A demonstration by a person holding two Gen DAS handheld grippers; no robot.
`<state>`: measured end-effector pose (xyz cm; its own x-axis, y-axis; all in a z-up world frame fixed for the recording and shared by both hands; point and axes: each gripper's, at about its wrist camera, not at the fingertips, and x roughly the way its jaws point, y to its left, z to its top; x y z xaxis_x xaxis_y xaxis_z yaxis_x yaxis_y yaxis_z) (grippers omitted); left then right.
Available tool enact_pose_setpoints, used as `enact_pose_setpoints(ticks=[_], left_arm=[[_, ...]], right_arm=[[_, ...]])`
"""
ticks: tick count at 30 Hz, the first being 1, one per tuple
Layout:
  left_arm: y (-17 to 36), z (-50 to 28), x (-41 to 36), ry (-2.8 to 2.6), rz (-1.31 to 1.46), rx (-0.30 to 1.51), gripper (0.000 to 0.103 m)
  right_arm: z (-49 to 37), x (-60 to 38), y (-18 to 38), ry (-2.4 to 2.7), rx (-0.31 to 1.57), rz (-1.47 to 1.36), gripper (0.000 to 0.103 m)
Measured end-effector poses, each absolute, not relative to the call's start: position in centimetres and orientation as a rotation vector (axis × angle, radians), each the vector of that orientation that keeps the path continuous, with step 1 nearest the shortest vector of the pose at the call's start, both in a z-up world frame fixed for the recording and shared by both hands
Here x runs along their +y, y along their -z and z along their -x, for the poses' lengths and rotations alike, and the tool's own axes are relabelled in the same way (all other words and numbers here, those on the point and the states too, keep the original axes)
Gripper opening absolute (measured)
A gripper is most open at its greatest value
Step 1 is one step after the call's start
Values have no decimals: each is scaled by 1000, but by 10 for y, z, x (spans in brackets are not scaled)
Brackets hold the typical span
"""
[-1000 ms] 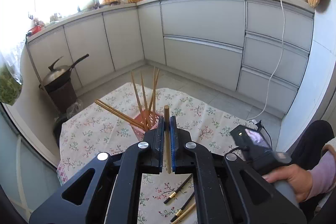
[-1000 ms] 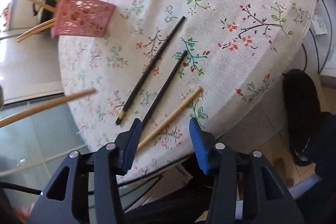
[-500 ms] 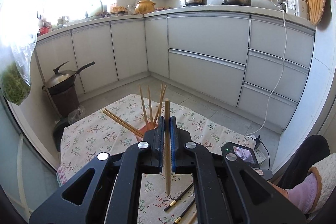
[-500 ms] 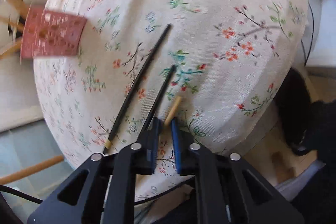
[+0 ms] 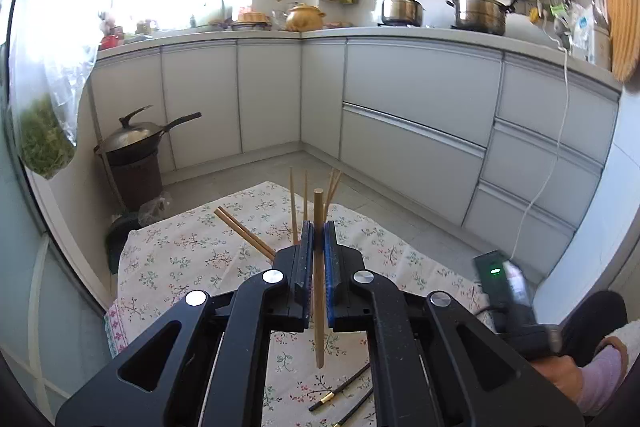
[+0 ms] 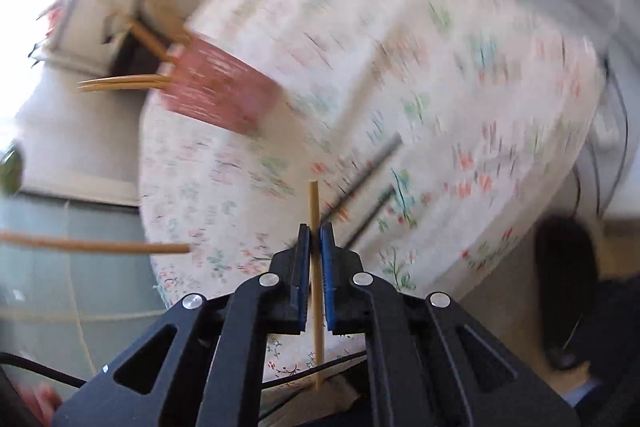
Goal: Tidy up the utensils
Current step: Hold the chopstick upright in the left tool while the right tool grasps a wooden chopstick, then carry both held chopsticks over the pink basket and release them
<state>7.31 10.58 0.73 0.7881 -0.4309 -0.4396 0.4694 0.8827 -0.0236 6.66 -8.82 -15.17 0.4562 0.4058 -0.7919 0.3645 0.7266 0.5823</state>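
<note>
My left gripper (image 5: pixel 319 227) is shut on a wooden chopstick (image 5: pixel 319 303), held upright above the floral-cloth table (image 5: pixel 188 259). Behind its fingers several wooden chopsticks (image 5: pixel 294 203) stick up out of the pink holder, which the gripper mostly hides. My right gripper (image 6: pixel 315 229) is shut on another wooden chopstick (image 6: pixel 314 203), lifted off the table. In the blurred right wrist view the pink perforated holder (image 6: pixel 218 89) stands at the left of the table, with chopsticks poking out. Two black chopsticks (image 6: pixel 370 173) lie on the cloth beyond the right gripper; they also show as black chopsticks (image 5: pixel 340 387) at the bottom of the left wrist view.
The left-held chopstick (image 6: pixel 96 246) reaches in from the left of the right wrist view. A person's hand (image 5: pixel 560 375) holds the right gripper's handle (image 5: pixel 508 291). Kitchen cabinets (image 5: pixel 412 115) and a wok on a stand (image 5: pixel 136 143) surround the small table. A cable (image 5: pixel 540 179) hangs by the drawers.
My right gripper closed on the wooden chopstick lying at the table's near edge and lifted it off the cloth. The left gripper, with its chopstick, tilted up a little.
</note>
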Motion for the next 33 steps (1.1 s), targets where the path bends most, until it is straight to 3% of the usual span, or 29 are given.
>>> enact_pose_setpoints(ticks=[17,27,33], left_arm=[[-28,-92,104,343,97,428,5],[-57,-125,96,252,191,327,5],[-47,-151,90,206,218,331,5]], right_arm=[[-52,-158,1,-145,745,-630,6],[-88,-194,-35,-137,613,-675,6],[-112,-194,-41,-148,591,-657,6]])
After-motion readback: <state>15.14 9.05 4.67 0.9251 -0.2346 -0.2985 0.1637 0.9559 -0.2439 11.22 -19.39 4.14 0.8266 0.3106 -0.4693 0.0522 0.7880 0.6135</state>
